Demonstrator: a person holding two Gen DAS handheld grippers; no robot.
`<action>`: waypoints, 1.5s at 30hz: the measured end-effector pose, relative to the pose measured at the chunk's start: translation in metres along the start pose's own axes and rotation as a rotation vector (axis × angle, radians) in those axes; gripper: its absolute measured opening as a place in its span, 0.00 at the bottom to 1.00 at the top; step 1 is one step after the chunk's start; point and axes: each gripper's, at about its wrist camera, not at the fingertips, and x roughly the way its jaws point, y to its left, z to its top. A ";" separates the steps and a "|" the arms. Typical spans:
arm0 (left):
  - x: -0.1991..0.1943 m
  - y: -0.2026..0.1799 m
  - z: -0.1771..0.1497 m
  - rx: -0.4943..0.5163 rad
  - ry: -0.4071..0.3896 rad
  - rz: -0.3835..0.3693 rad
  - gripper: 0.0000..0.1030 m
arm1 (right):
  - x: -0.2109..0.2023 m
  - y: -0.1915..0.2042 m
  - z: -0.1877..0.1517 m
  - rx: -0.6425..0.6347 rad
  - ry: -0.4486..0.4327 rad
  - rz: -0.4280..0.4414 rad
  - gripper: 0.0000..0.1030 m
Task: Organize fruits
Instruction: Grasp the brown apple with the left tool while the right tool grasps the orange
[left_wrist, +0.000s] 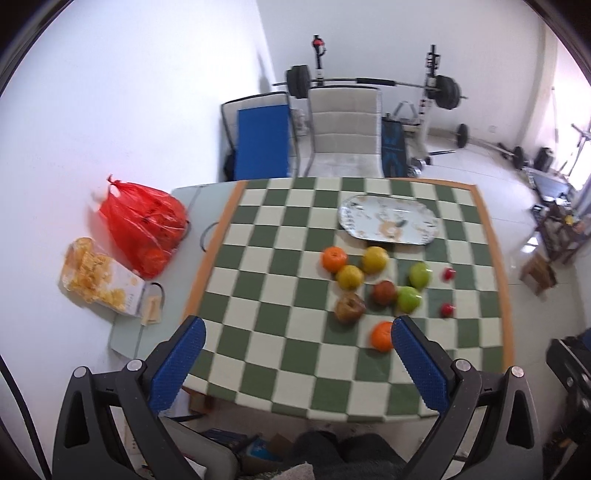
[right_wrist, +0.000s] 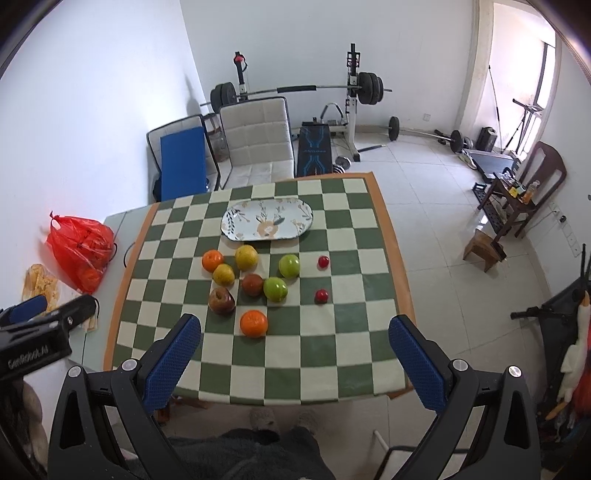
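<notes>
Checkered tablecloth (right_wrist: 325, 354) covers the table below both grippers. Right gripper (right_wrist: 293, 338) and left gripper (left_wrist: 297, 339) hang spread and empty. Nearest, an orange (right_wrist: 253, 323) lies just ahead-left of the right gripper; beyond the fruit cluster, the oval plate (right_wrist: 236, 225) runs left-right.

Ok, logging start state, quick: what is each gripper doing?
Left gripper: open, holding nothing.
Right gripper: open, holding nothing.
</notes>
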 end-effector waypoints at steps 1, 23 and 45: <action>0.016 0.000 0.001 -0.001 0.006 0.028 1.00 | 0.012 -0.003 0.005 0.000 0.003 0.014 1.00; 0.309 -0.014 -0.001 0.040 0.598 -0.139 0.99 | 0.424 0.063 -0.064 0.066 0.585 0.133 0.87; 0.378 -0.128 -0.031 0.422 0.681 -0.252 0.83 | 0.480 0.008 -0.117 0.262 0.727 0.039 0.66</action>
